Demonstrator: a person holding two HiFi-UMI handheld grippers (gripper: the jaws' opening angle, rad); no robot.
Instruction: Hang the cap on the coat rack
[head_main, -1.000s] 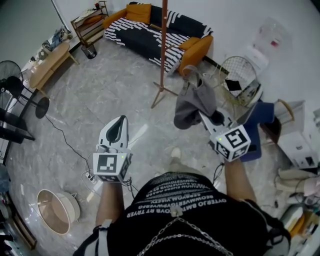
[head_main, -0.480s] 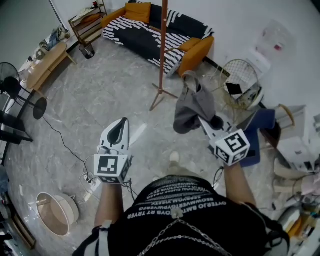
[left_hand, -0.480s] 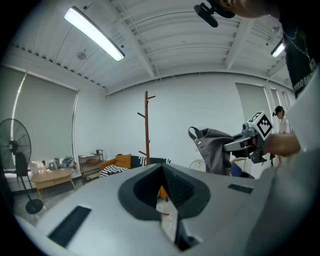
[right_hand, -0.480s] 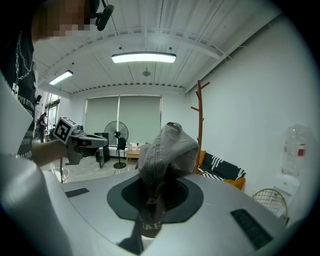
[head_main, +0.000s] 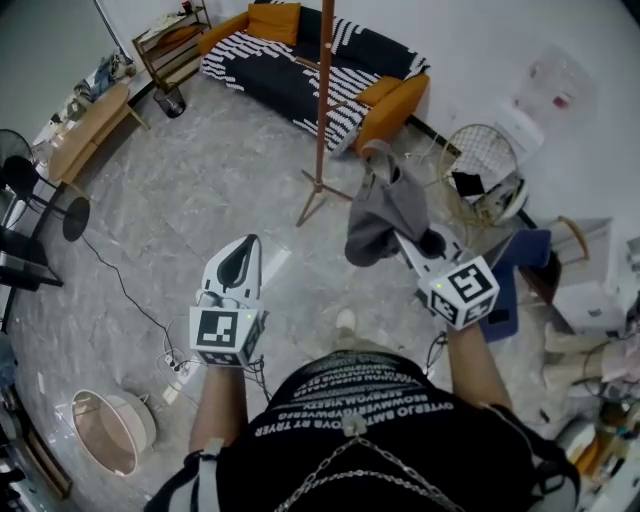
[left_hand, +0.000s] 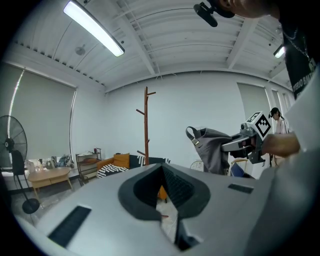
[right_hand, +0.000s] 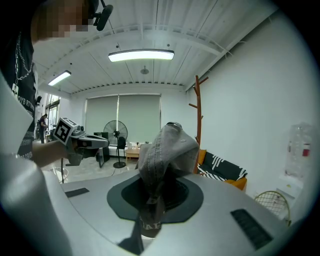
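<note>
Over the last second the person has edged a little closer to the rack (head_main: 323, 110), and the cap (head_main: 385, 208) has come along in the same grip, hardly changing its pose.

Nearest the body, the left gripper (head_main: 240, 250) is held out short of the rack and to its left. Its jaws are closed together on nothing.

The right gripper (head_main: 410, 242) sits on the rack's right side, jaws clenched on the cap's edge. From the jaws the cap stretches forward and upward, so its long axis points roughly at the rack. The crown bunches above the jaws, with the strap end (left_hand: 191, 134) leading on the rack side.

Beyond it the pole is still apart from the cap, with a clear gap between them. Seen from the right gripper view, the pegs (right_hand: 193, 105) branch off above the cap's top.

My guess is that the coming move belongs to the right gripper, which is nearer. It has to go up and leftward to the pole.
</note>
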